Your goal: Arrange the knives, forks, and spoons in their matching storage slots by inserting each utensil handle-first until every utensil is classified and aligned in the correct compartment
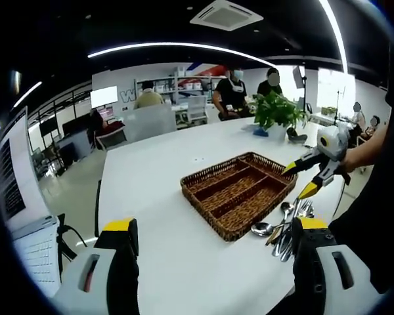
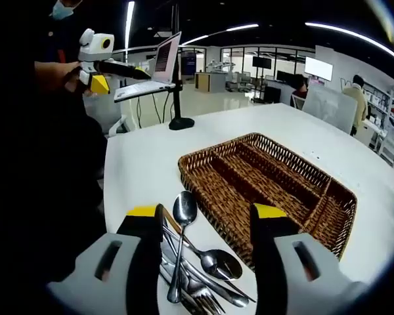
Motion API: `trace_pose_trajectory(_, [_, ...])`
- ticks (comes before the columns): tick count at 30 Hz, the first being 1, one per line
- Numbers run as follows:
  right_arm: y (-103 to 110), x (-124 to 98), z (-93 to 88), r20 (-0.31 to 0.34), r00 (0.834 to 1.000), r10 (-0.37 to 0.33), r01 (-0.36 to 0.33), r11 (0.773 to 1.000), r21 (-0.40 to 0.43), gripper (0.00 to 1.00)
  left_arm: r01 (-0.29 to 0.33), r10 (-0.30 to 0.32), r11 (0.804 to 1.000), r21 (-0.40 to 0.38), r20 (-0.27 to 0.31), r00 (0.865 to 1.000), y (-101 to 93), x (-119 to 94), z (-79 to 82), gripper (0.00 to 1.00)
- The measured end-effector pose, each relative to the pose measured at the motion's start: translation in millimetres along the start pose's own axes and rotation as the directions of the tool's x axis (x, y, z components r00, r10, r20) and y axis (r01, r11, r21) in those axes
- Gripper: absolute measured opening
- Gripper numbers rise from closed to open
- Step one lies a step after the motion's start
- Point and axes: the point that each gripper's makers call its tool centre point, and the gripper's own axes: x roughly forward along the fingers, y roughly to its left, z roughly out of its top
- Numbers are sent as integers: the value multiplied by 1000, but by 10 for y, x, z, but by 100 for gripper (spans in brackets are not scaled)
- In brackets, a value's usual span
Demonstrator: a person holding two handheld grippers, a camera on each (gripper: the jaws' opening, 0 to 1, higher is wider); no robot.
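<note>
Several shiny metal spoons lie beside the woven wicker tray.

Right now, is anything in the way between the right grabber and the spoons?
No, nothing visible is in the way. The right gripper hangs open just above the pile of utensils on the white table, a spoon between its jaws. The wicker tray sits beside the pile, its compartments empty.

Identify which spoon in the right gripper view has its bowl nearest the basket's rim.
The upright-lying spoon, bowl pointing away between the right gripper tips, beside the wicker basket; the others' bowls lie lower.
</note>
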Motion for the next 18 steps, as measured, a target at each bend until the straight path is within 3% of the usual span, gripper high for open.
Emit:
trace_pose_trajectory(4, [26,21,-96,-26,1000,12,-12,1000,21,51,-2,2,1000,4,-3,1000,27,-2,-1,99])
trace_pose_trajectory(7, [81,33,-180,-59,998,36,-29,994,101,51,-2,2,1000,8,-5,1000,36,0,-1,99])
trace_pose_trajectory(11, [139,63,-222,-79,995,60,-52,994,95,40,2,-2,1000,13,-5,1000,38,4,1,99])
trace_pose_trajectory(18, [234,145,-470,-161,983,91,-70,989,131,35,4,-4,1000,17,-9,1000,64,-5,1,99])
